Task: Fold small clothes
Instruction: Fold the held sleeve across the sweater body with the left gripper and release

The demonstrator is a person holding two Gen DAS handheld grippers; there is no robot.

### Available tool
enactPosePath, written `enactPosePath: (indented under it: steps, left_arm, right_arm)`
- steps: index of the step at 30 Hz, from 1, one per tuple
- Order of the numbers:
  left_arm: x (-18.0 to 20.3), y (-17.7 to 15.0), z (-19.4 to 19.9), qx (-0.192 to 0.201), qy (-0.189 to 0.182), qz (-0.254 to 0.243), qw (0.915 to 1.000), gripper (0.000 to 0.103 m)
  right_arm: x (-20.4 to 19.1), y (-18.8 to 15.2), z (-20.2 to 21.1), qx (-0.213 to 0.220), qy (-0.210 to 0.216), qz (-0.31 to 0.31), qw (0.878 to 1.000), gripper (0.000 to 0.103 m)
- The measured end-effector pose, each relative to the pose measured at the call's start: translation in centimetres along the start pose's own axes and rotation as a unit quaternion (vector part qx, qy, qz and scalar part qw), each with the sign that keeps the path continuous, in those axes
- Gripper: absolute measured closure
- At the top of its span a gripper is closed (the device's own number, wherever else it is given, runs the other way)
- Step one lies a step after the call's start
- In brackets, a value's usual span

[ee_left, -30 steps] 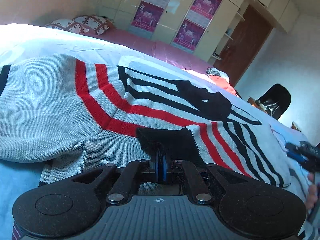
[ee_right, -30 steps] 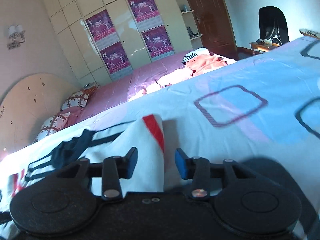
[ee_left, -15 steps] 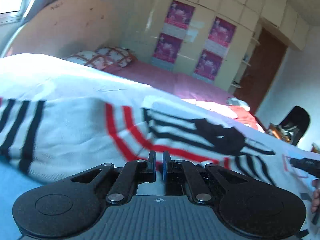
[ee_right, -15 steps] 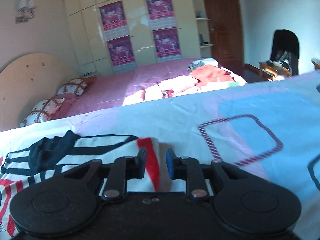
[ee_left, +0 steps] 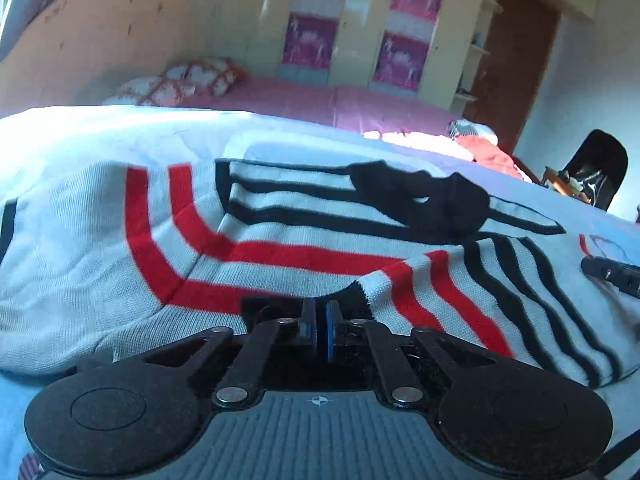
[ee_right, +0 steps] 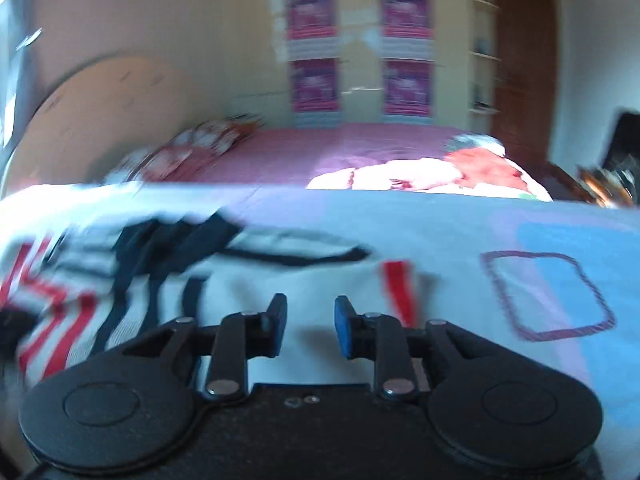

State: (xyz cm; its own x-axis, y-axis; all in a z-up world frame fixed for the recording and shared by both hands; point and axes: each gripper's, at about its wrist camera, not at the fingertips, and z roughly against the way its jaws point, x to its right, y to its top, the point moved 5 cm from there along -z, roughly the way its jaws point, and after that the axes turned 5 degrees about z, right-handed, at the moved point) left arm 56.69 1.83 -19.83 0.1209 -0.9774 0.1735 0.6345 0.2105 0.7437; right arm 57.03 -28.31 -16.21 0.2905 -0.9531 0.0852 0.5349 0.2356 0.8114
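A white knit sweater (ee_left: 100,248) with red and black stripes lies spread on the light blue bedspread (ee_left: 120,128). My left gripper (ee_left: 320,320) is shut on the sweater's black-edged hem at its near edge. The sweater also shows in the right wrist view (ee_right: 240,280), blurred. My right gripper (ee_right: 310,320) is open and empty just above the sweater's right part, beside a red stripe (ee_right: 396,288). Its body shows at the right edge of the left wrist view (ee_left: 612,276).
The bedspread (ee_right: 520,220) has purple square outlines (ee_right: 548,296). Behind lies a pink-covered bed part (ee_left: 320,100) with patterned pillows (ee_left: 180,80) and a clothes pile (ee_right: 440,176). A wardrobe with posters (ee_left: 308,20), a brown door (ee_left: 516,60) and a dark chair (ee_left: 596,172) stand beyond.
My right gripper's jaws narrowed around the sweater's red-striped edge half a second ago, then opened, and the edge now lies flat. My left gripper stays shut on the hem, and its view shifted.
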Motion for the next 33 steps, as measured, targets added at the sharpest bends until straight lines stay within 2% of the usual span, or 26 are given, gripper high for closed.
enactPosePath:
  steps: [1, 3, 4, 5, 6, 7, 9, 11, 12, 13, 15, 17, 19, 21, 22, 26, 27, 28, 29, 30, 33]
  left_arm:
    - [0.2, 0.1, 0.2, 0.001, 0.003, -0.011, 0.9999, 0.098]
    - [-0.2, 0.7, 1.2, -0.009, -0.001, 0.002, 1.0, 0.097]
    - [-0.8, 0.9, 2.0, -0.003, -0.006, 0.014, 0.9999, 0.078]
    - [-1.7, 1.0, 3.0, 0.01, -0.004, 0.028, 0.9996, 0.032]
    - [-3.0, 1.0, 4.3, 0.028, 0.009, 0.045, 0.9986, 0.014]
    - [-4.4, 0.9, 5.6, 0.047, 0.012, 0.057, 0.9972, 0.007]
    - [-8.0, 0.3, 7.8, 0.058, 0.016, 0.086, 0.9944, 0.008]
    - [-13.3, -0.7, 10.0, 0.076, 0.04, 0.143, 0.986, 0.026]
    - [-16.0, -1.2, 10.9, 0.08, 0.051, 0.169, 0.9811, 0.031]
    - [-19.1, -1.9, 11.6, 0.085, 0.067, 0.2, 0.9737, 0.039]
    - [-25.7, -3.1, 12.8, 0.088, 0.095, 0.272, 0.9535, 0.041]
    - [-31.6, -4.4, 13.5, 0.098, 0.108, 0.347, 0.9264, 0.041]
    - [-36.6, -5.2, 13.6, 0.108, 0.098, 0.413, 0.8987, 0.041]
    - [-39.6, -5.4, 13.1, 0.115, 0.074, 0.447, 0.8842, 0.044]
    - [-40.5, -5.1, 12.6, 0.113, 0.064, 0.453, 0.8821, 0.045]
    - [-41.9, -3.5, 10.4, 0.109, 0.053, 0.441, 0.889, 0.045]
    - [-41.8, -3.2, 10.0, 0.109, 0.056, 0.434, 0.8923, 0.053]
    - [-41.7, -2.9, 9.4, 0.096, 0.069, 0.424, 0.8978, 0.096]
    - [-41.7, -2.8, 8.8, 0.086, 0.064, 0.428, 0.8974, 0.095]
    - [-41.3, -2.5, 9.0, 0.096, 0.056, 0.43, 0.896, 0.095]
    - [-37.6, 0.5, 10.2, 0.134, 0.031, 0.365, 0.9206, 0.095]
  right_arm:
    - [-0.8, -0.8, -0.7, -0.02, -0.017, 0.019, 0.999, 0.077]
    - [-1.4, -0.4, -0.1, -0.02, -0.04, 0.017, 0.999, 0.076]
    - [-1.6, -0.1, 0.7, -0.016, -0.04, 0.004, 0.999, 0.074]
    - [-1.8, 0.1, 1.8, 0.0, -0.031, -0.01, 0.999, 0.071]
    - [-2.0, 0.1, 2.7, 0.014, -0.024, -0.021, 0.999, 0.07]
    - [-2.3, 0.0, 3.8, 0.022, -0.021, -0.029, 0.999, 0.068]
    - [-3.1, -0.5, 5.4, 0.023, -0.013, -0.041, 0.999, 0.068]
    - [-3.9, -1.5, 6.8, 0.018, -0.004, -0.059, 0.998, 0.068]
    - [-4.3, -1.9, 7.3, 0.013, -0.001, -0.068, 0.998, 0.068]
    - [-4.8, -2.3, 7.8, 0.007, -0.002, -0.073, 0.997, 0.068]
    - [-5.8, -3.2, 8.7, -0.002, -0.007, -0.084, 0.996, 0.068]
    - [-6.7, -3.6, 9.2, -0.012, -0.011, -0.096, 0.995, 0.068]
    - [-7.8, -3.7, 9.6, -0.016, -0.017, -0.102, 0.994, 0.068]
    - [-8.8, -3.5, 9.8, -0.021, -0.022, -0.111, 0.993, 0.068]
    - [-9.2, -3.3, 9.8, -0.021, -0.023, -0.116, 0.993, 0.068]
    - [-11.5, -2.2, 9.6, -0.019, -0.02, -0.129, 0.991, 0.068]
    - [-11.9, -2.0, 9.6, -0.017, -0.019, -0.13, 0.991, 0.068]
    - [-12.5, -1.6, 9.7, -0.015, -0.019, -0.13, 0.991, 0.068]
    - [-12.8, -1.4, 9.8, -0.013, -0.02, -0.131, 0.991, 0.068]
    - [-13.1, -1.1, 9.9, -0.01, -0.02, -0.132, 0.991, 0.068]
    - [-13.2, -0.6, 10.4, -0.003, -0.031, -0.135, 0.99, 0.068]
